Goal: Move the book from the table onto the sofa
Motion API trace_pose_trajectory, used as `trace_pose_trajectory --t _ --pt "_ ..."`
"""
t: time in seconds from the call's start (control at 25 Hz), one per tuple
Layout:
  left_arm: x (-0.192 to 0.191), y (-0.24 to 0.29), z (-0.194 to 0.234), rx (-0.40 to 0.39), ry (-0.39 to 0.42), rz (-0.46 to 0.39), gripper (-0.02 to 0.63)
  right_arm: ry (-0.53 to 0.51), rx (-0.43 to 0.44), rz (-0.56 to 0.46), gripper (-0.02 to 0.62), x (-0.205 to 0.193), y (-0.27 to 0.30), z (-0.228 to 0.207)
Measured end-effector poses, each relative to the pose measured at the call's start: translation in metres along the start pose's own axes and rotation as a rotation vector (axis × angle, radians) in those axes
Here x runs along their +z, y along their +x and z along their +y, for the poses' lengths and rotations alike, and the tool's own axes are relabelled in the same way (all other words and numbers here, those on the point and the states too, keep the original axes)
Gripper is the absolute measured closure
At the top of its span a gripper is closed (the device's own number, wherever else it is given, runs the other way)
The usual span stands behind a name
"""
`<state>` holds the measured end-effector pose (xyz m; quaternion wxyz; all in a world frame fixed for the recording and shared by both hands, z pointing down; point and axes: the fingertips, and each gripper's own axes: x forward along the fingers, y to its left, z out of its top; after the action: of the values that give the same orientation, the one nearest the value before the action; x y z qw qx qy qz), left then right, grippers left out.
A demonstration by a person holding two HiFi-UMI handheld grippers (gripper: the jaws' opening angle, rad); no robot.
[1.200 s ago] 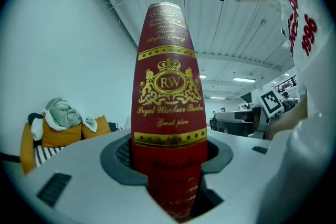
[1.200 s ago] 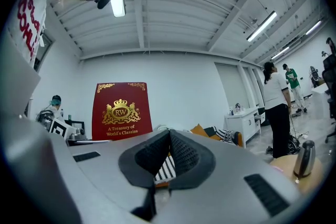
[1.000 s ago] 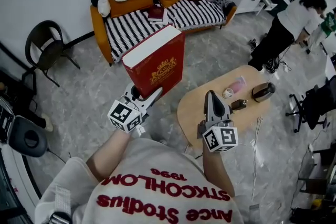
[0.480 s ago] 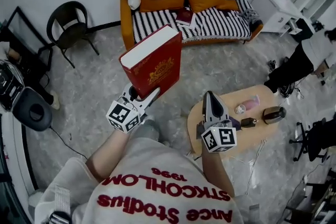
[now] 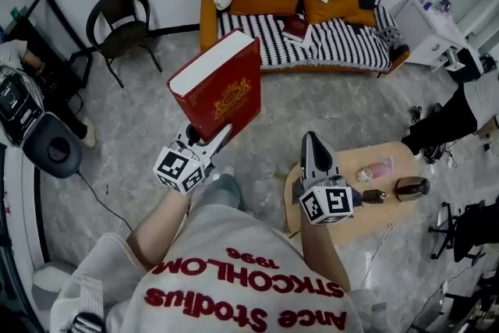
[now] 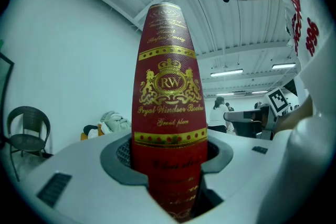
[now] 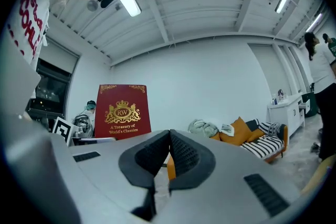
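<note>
Open floor [image 5: 327,109] is stretching between the person and the striped sofa [image 5: 343,49], with the round bench [image 5: 387,195] sitting off to the right. The left tool [image 5: 209,138] is gripping the thick red book [image 5: 214,86] upright in mid-air, its gold crest showing. The right tool [image 5: 311,139] is hanging closed and empty near the bench.
</note>
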<state>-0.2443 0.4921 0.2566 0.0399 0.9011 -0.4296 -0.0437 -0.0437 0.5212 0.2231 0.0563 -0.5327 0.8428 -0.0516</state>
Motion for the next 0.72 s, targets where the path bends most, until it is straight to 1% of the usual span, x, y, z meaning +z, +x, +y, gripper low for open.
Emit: trace_pose_trajectory --t 0.2,0.28,0.48,0.72 --pt "0.001 0.002 0.026 0.01 -0.001 -0.004 0.369 0.0 -0.005 0.005 0.569 -0.003 0.019 0.008" --pt "-0.002 0.007 0.031 0.011 -0.005 -0.003 0.368 -0.002 -0.009 0.007 0.569 -0.005 0.023 0.006" --pt "0.007 0.023 0.051 0.007 -0.013 0.0 0.369 0.003 -0.03 0.012 0.569 0.003 0.042 -0.001" --pt "0.009 0.046 0.07 0.012 -0.013 0.0 0.368 0.003 -0.044 0.008 0.569 0.007 0.067 -0.015"
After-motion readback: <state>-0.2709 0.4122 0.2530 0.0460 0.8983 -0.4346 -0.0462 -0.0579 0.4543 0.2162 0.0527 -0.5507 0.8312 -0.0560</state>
